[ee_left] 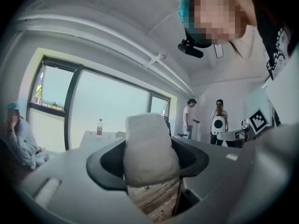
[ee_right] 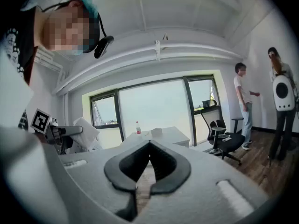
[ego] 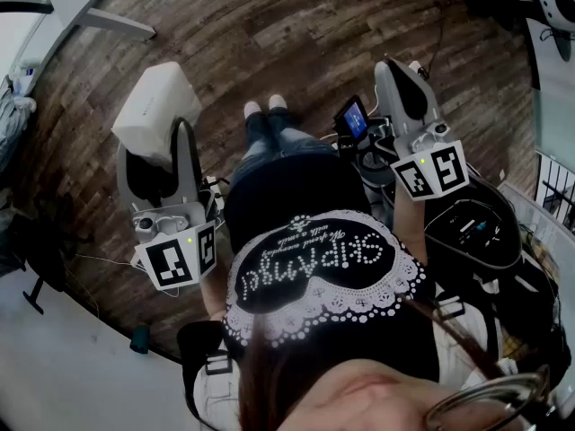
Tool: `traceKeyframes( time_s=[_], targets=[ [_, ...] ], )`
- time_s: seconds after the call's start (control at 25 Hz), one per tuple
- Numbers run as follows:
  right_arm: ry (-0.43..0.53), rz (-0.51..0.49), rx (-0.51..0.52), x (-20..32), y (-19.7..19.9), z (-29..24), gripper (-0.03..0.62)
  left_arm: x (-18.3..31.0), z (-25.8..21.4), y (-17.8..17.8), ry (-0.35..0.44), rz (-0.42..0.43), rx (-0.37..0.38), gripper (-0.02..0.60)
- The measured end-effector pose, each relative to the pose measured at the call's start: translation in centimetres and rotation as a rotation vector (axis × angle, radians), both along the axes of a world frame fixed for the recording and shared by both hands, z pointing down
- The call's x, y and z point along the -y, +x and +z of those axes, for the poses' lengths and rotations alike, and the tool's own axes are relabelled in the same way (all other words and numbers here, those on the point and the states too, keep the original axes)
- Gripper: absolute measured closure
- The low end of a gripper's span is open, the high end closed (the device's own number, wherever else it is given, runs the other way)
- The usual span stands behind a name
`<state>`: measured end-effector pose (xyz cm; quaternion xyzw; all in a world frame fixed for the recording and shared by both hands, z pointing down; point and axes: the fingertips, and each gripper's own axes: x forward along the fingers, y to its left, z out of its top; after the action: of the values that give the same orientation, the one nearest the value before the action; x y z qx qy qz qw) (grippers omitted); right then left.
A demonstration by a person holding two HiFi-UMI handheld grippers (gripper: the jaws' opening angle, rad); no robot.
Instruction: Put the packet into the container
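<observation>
A white soft packet (ego: 154, 110) sits between the jaws of my left gripper (ego: 166, 142), held at waist height above the wooden floor. In the left gripper view the packet (ee_left: 149, 148) fills the gap of the left gripper (ee_left: 149, 160), both pads pressing on its sides. My right gripper (ego: 400, 74) is held at the right of the person's body. In the right gripper view the right gripper (ee_right: 149, 144) has its tips together with nothing between them. The packet (ee_right: 87, 131) also shows there at the far left. I see no container that I can be sure of.
A dark round tub-like thing with cables (ego: 472, 232) lies at the right by the person's side. A white desk with a bottle (ee_right: 138, 127) stands by the windows, an office chair (ee_right: 225, 138) next to it. Two people (ee_right: 245, 104) stand at the right.
</observation>
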<state>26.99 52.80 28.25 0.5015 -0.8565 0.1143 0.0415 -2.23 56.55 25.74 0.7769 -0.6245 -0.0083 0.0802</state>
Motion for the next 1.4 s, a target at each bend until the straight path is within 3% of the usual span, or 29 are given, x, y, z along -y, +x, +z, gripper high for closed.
traceKeyframes(
  time_s=[0.44,0.8,1.12,1.4],
  targets=[
    [-0.001,-0.011,0.005,0.5,0.4,-0.2,0.599,0.5,-0.2,0.4,0.000,-0.009,0.000,0.298],
    [0.010,-0.008,-0.021,2.2,3.9,0.5,0.599,2.6,0.1,4.3,-0.005,0.007,0.006,0.298],
    [0.050,-0.012,0.101,-0.1,4.7,0.8,0.597,2.2,1.0,8.3,-0.011,0.071,-0.015,0.298],
    [0.058,0.040,0.140,3.5,3.7,0.9,0.597,6.7,0.9,6.6,0.022,0.106,-0.030,0.298]
  ],
)
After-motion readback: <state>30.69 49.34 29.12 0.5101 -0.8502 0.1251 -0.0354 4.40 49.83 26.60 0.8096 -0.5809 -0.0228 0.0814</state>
